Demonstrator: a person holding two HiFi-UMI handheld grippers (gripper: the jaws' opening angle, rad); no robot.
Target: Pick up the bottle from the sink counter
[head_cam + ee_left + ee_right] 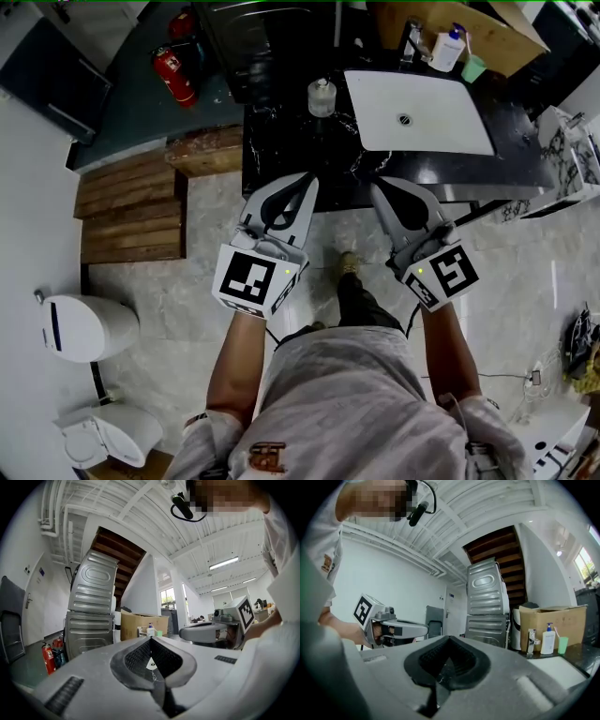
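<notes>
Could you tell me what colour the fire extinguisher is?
The fire extinguisher is red; head view.

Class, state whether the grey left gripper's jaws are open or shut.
Shut: the grey left gripper shows its two jaws meeting at the tips, nothing between them.

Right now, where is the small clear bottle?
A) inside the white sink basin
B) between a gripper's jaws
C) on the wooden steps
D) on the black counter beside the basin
D: the head view shows the clear bottle standing upright on the black counter, just outside the rim of the white sink basin.
</notes>
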